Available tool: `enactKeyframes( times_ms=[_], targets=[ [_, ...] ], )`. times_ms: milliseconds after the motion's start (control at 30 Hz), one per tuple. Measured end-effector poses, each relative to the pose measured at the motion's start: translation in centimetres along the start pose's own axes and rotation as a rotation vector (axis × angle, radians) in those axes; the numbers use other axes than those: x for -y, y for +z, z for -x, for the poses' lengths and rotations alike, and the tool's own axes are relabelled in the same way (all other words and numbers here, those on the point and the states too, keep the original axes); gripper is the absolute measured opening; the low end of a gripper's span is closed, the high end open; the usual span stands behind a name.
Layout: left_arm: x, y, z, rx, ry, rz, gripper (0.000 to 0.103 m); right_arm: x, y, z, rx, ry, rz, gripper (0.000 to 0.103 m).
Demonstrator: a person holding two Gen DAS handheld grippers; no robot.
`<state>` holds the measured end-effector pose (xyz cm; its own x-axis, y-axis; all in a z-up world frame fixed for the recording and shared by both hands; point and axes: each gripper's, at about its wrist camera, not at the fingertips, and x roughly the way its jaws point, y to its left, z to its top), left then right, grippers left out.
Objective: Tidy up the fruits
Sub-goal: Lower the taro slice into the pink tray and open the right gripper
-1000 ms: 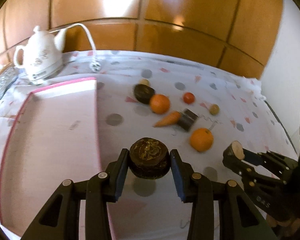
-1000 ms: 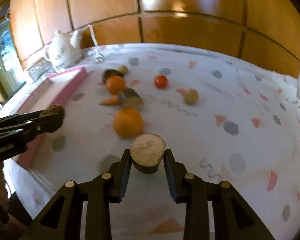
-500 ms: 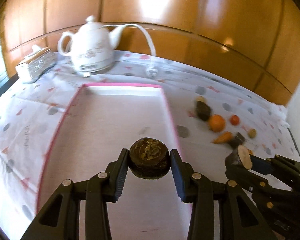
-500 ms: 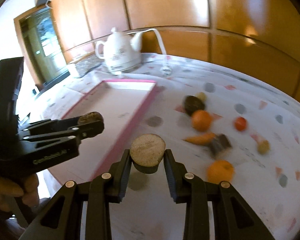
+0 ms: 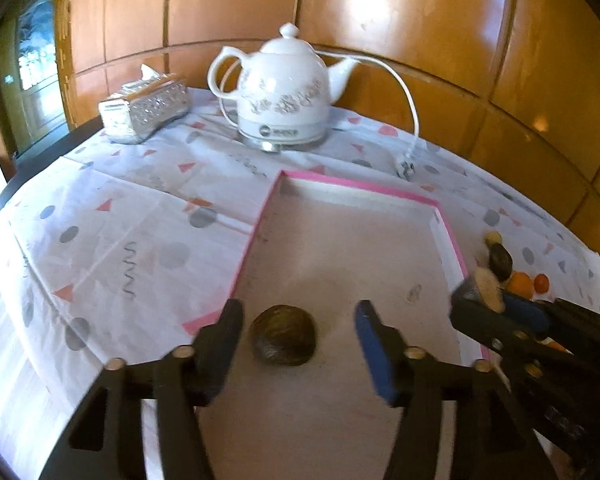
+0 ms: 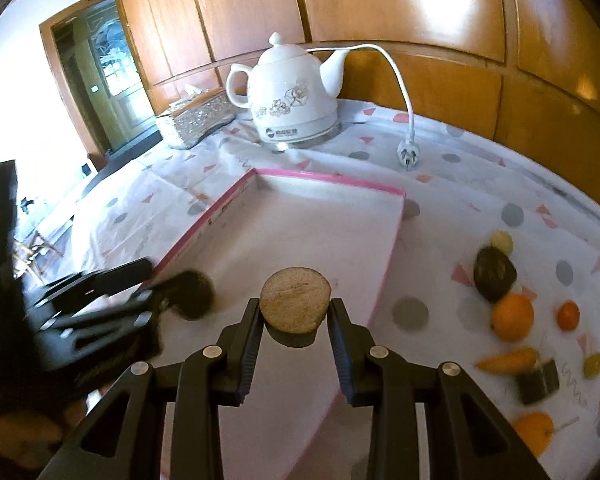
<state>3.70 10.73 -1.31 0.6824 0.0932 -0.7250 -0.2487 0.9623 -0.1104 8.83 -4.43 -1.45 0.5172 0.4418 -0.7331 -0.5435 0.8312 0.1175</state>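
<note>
A pink-rimmed tray (image 5: 380, 240) lies on the patterned cloth. A dark round fruit (image 5: 282, 340) rests on the tray floor near its front left corner. My left gripper (image 5: 298, 311) is opening around it, and neither pad touches it. At the tray's right rim, my right gripper (image 5: 474, 294) is shut on a tan flat-topped round piece (image 6: 295, 300), held above the tray's right side (image 6: 380, 248). In the right wrist view the left gripper (image 6: 140, 284) is a blur beside the dark fruit (image 6: 194, 294). Loose on the cloth to the right are an orange (image 6: 513, 317), a carrot (image 6: 508, 360) and a dark fruit (image 6: 494, 274).
A white kettle (image 5: 284, 92) with its cord and plug (image 6: 410, 156) stands behind the tray. A silver tissue box (image 5: 144, 106) sits at the back left. A small red fruit (image 6: 569, 315), a second orange (image 6: 534, 432) and a dark block (image 6: 538, 382) lie right of the tray.
Both grippers swung left from the scattered fruit to over the tray. The left jaws spread apart and the dark round fruit now lies free on the tray floor. The right grip is unchanged.
</note>
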Motion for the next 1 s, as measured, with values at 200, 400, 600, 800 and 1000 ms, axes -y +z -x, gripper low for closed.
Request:
enactKeyframes(
  times_ms=[200,400,600,800,1000],
  targets=[
    [-0.2,-0.1,0.4,-0.006,0.01,0.007,0.064,-0.5,0.0,-0.6,-0.002,-0.029,-0.002,0.039],
    [0.7,-0.3,1.2,0.005,-0.025,0.001,0.065,0.8,-1.2,1.4,0.032,-0.064,-0.047,0.039],
    [2.0,-0.6,1.7,0.0,-0.053,-0.025,0.065,2.7,-2.7,3.7,0.067,-0.11,-0.096,0.039],
    [3.8,-1.0,2.2,0.0,-0.085,-0.067,0.065,4.6,-4.4,6.1,0.107,-0.175,-0.128,0.039],
    [6.1,-1.5,2.6,-0.008,-0.137,-0.125,0.065,7.8,-6.8,8.4,0.12,-0.245,-0.203,0.039]
  ],
)
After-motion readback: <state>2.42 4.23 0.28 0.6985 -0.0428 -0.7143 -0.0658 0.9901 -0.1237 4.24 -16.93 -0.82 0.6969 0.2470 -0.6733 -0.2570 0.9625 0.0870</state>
